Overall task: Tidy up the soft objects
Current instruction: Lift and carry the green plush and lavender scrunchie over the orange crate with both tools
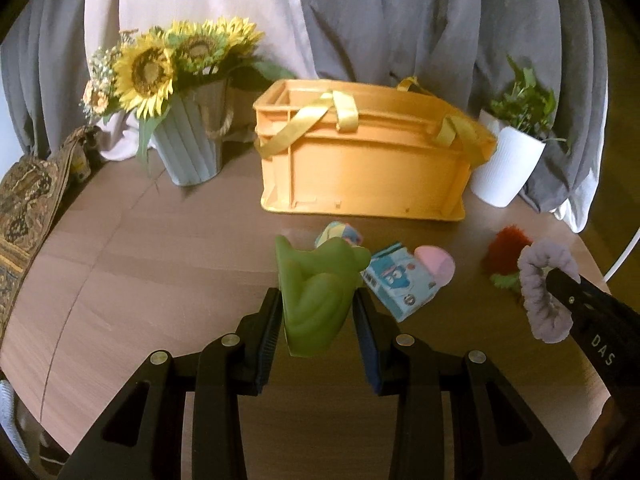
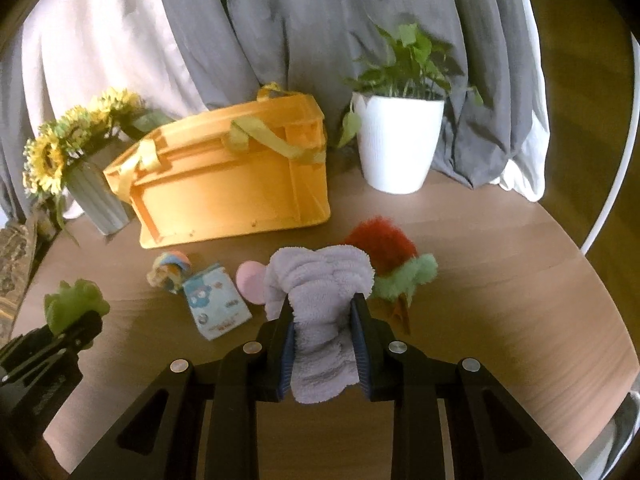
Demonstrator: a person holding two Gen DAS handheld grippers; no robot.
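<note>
My left gripper (image 1: 316, 300) is shut on a green soft toy (image 1: 320, 284) and holds it above the table; it also shows in the right wrist view (image 2: 74, 306). My right gripper (image 2: 323, 308) is shut on a lilac fluffy scrunchie (image 2: 320, 292), seen also in the left wrist view (image 1: 546, 288). On the table lie a red-and-green plush (image 2: 384, 252), a pink soft pad (image 2: 250, 280), a blue-white tissue pack (image 2: 216, 308) and a pastel ball (image 2: 170, 270). An orange crate (image 1: 360, 160) with yellow straps stands behind them.
A sunflower vase (image 1: 192, 144) stands left of the crate and a white plant pot (image 1: 506, 164) to its right. Grey and white curtains hang behind. A patterned cushion (image 1: 28, 208) lies at the table's left edge. The round wooden table (image 1: 160, 260) curves away right.
</note>
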